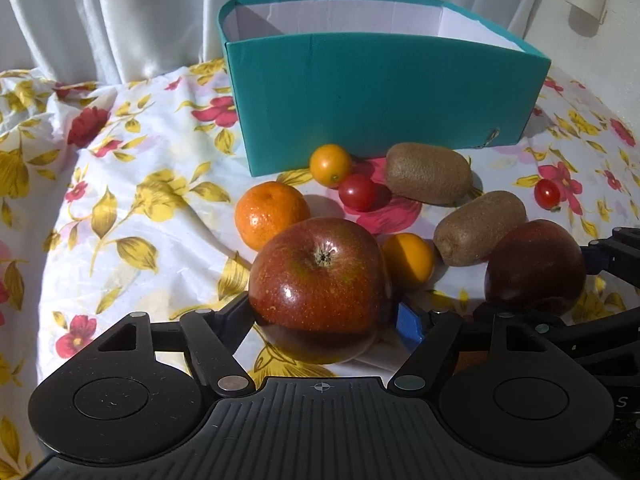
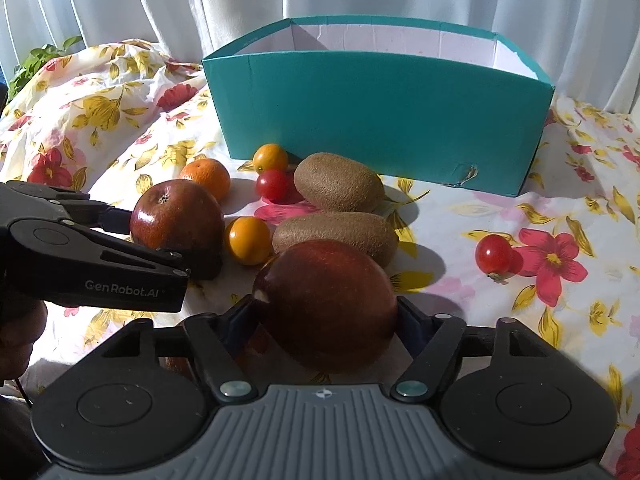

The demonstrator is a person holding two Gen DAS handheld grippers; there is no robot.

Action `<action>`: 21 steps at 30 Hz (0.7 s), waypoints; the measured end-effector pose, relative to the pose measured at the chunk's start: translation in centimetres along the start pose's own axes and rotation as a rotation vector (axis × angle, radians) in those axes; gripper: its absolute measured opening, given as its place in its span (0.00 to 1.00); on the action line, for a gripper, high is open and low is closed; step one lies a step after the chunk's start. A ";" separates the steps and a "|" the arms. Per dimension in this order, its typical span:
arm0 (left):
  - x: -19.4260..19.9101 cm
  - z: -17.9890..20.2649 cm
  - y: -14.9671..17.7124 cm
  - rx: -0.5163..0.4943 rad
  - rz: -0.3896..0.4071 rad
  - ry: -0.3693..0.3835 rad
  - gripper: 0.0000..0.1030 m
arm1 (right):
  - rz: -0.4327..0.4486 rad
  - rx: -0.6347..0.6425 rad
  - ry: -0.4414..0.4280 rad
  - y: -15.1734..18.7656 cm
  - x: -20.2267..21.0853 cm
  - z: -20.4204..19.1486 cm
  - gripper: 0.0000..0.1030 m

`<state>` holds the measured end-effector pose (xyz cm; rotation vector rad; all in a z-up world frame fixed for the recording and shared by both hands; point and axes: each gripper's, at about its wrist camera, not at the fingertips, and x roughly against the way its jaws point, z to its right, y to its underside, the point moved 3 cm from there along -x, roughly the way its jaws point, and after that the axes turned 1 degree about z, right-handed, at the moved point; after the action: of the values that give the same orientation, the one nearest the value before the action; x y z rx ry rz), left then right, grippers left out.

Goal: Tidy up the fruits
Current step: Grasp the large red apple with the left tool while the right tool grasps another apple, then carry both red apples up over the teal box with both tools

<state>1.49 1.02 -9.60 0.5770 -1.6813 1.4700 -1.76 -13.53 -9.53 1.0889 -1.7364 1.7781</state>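
My left gripper (image 1: 326, 316) is shut on a red apple (image 1: 320, 280) with its stem end up; the same apple shows in the right wrist view (image 2: 176, 216) between the left fingers (image 2: 120, 216). My right gripper (image 2: 326, 312) is shut on a darker red apple (image 2: 328, 300), which also shows at the right of the left wrist view (image 1: 534, 266). Both apples sit low over the floral cloth. An open teal box (image 1: 380, 96) (image 2: 380, 116) stands behind the fruit.
On the cloth lie two kiwis (image 2: 338, 186) (image 2: 336, 232), a mandarin (image 2: 208, 176), two small orange fruits (image 2: 270, 157) (image 2: 248, 240) and two cherry tomatoes (image 2: 273, 185) (image 2: 494, 254). White curtains hang behind. A green plant (image 2: 32, 60) is far left.
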 end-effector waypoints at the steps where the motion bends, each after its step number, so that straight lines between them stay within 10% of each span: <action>1: -0.3 0.0 0.0 -0.001 -0.006 0.001 0.76 | 0.001 0.002 -0.002 0.0 -0.2 0.1 0.70; 21: 0.0 0.7 0.2 -0.072 0.001 0.027 0.75 | 0.023 -0.013 0.062 0.1 0.0 1.3 0.68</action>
<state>1.18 0.39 -9.68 0.5150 -1.7060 1.4064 -1.51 -14.81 -9.73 1.0022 -1.7279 1.7919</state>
